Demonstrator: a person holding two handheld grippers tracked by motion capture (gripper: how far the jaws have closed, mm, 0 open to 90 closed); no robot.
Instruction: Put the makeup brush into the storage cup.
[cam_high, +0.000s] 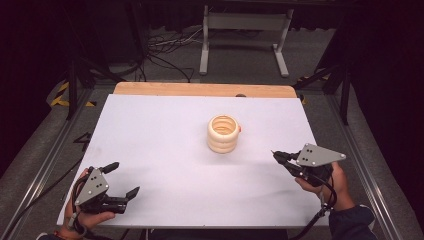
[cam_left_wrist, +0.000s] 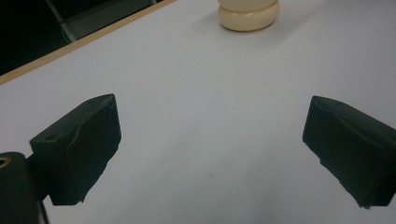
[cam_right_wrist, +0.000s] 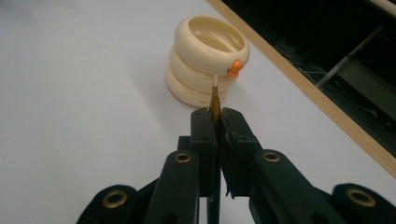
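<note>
White table (cam_high: 165, 150), cream ringed holder (cam_high: 222, 133) seemingly empty, right hand-held gripper (cam_right_wrist: 215, 112) clamping thin stick (cam_right_wrist: 215, 100), left hand-held gripper (cam_left_wrist: 210, 135) wide apart.

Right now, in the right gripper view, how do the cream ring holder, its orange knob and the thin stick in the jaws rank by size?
1. Cream ring holder, by far the largest.
2. Thin brown stick with a white tip, clamped in the right gripper; being nearer the camera makes it look bigger than it is.
3. Orange knob, smallest.

I am looking down from above while my tong cameras, low over the table (cam_high: 165, 150), are both facing the ring stack (cam_high: 223, 134).
</note>
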